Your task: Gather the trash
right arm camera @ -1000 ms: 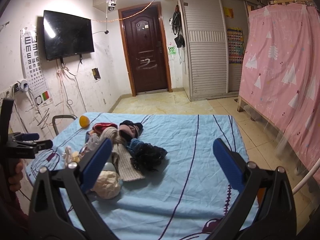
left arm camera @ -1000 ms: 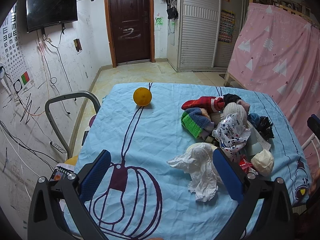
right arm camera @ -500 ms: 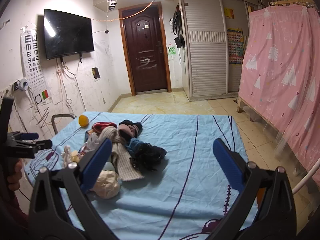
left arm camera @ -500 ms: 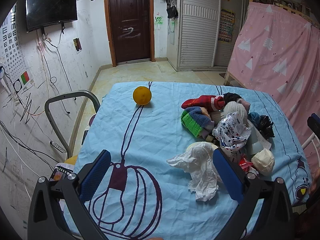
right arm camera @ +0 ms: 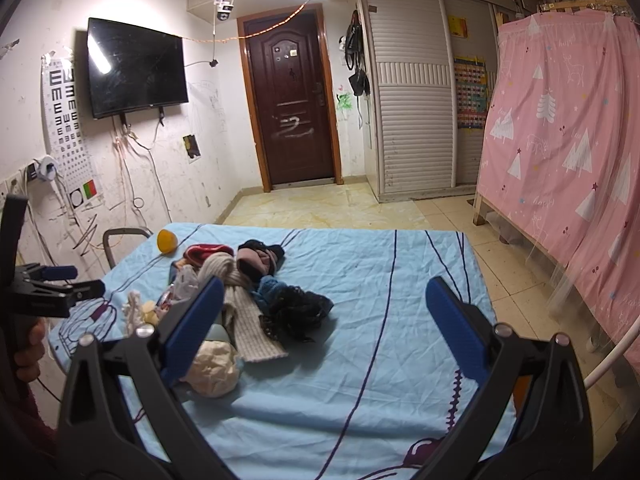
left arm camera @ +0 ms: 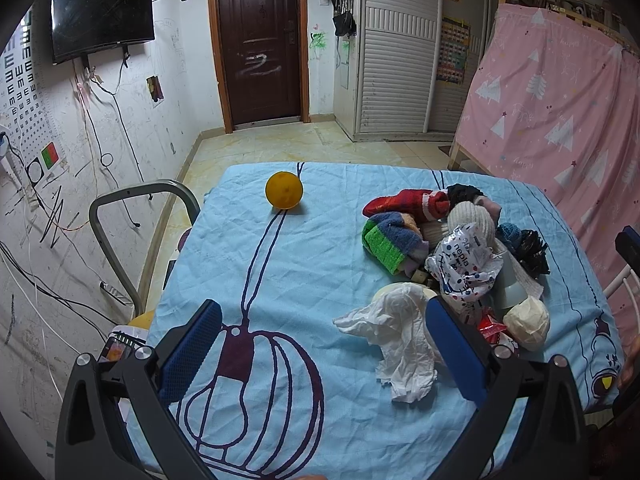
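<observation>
On the table under the wrinkled light-blue cloth (left arm camera: 248, 264), the left gripper (left arm camera: 322, 344) hovers wide apart and empty, as does the right gripper (right arm camera: 322, 320). Leftmost sits a round orange fruit (left arm camera: 284, 191); further right the crumpled white tissue (left arm camera: 400, 340) lies just beside a heap of knitted socks and hats (left arm camera: 424, 220) and a crinkled printed plastic wrapper (left arm camera: 466, 264). Closing carelessly there could likely snag clothing with the trash, or pinch up the cloth.

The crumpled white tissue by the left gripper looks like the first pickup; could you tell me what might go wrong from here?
1. The tissue touches the printed wrapper and socks, so the open left gripper may drag clothing along.
2. The orange ball sits loose on the blue cloth; tugging the cloth could roll it off.
</observation>
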Motion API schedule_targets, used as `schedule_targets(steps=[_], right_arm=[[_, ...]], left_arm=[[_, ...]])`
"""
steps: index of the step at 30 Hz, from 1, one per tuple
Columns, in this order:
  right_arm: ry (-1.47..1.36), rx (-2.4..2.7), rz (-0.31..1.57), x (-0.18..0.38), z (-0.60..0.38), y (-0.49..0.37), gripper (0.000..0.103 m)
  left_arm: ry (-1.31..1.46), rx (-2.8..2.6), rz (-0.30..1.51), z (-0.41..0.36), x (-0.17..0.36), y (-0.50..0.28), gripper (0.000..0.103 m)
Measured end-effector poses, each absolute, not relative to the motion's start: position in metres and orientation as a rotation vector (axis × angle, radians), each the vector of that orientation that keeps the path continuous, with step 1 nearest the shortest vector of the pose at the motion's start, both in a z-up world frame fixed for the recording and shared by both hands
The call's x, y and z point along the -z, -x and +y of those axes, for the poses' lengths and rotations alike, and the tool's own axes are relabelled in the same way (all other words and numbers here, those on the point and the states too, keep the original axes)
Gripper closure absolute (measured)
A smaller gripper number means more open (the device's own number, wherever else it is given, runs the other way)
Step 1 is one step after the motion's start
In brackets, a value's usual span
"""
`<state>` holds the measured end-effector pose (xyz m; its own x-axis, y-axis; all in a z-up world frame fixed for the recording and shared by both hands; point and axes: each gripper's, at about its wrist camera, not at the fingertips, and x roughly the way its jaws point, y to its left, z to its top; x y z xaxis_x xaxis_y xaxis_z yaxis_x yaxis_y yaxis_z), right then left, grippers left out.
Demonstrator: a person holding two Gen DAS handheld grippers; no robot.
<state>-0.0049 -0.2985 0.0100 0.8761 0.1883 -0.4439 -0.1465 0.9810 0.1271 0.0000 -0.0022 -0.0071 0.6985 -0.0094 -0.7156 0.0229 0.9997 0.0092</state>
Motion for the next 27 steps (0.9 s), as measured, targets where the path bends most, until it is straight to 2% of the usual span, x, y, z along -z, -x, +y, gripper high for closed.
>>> schedule_targets(steps=[27], right_arm=[[-0.087, -0.189, 0.484, -0.006, -0.295, 0.005, 0.006]], left_arm=[[-0.026, 0.061, 0.826, -0.009, 0.017, -0.003, 0.010]])
